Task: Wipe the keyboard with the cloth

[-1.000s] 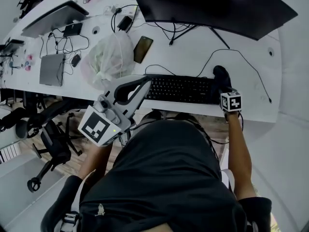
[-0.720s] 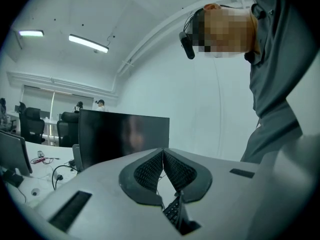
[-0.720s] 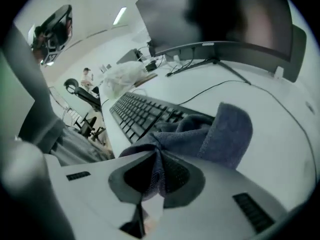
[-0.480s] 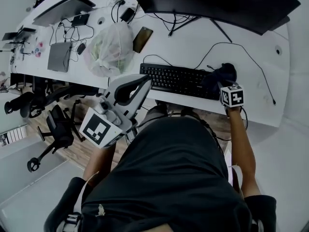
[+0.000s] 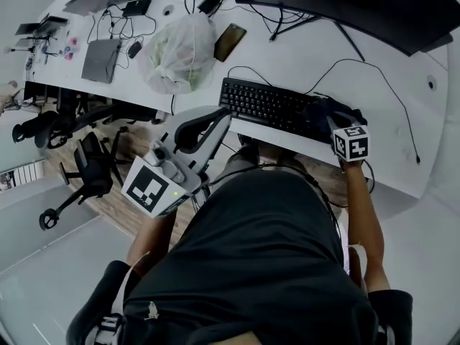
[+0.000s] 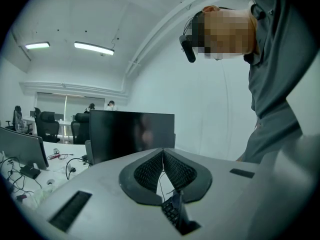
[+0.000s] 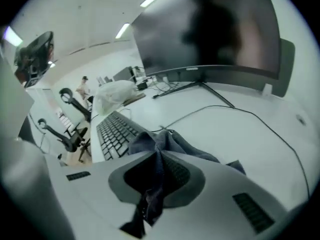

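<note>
A black keyboard [image 5: 269, 106] lies near the front edge of the white desk [image 5: 388, 121]. A dark blue-grey cloth [image 5: 332, 113] is bunched over the keyboard's right end. My right gripper [image 5: 338, 124] points down at it and is shut on the cloth [image 7: 167, 146], whose folds hang between the pads. In the right gripper view the keys [image 7: 117, 131] run off to the left of the right gripper [image 7: 159, 159]. My left gripper [image 5: 219, 121] hovers off the desk's front edge by the keyboard's left end. The left gripper [image 6: 162, 156] is shut and holds nothing.
A large dark monitor [image 5: 345, 6] stands behind the keyboard, its cables trailing over the desk. A white plastic bag [image 5: 180, 52] and a phone [image 5: 230, 42] lie at the back left, with laptops [image 5: 100, 60] further left. Office chairs [image 5: 86, 171] stand on the floor at left.
The head view has swung to the left. The right gripper has shifted a little with the cloth at the keyboard's right end. The left gripper has drifted slightly back from the desk edge.
</note>
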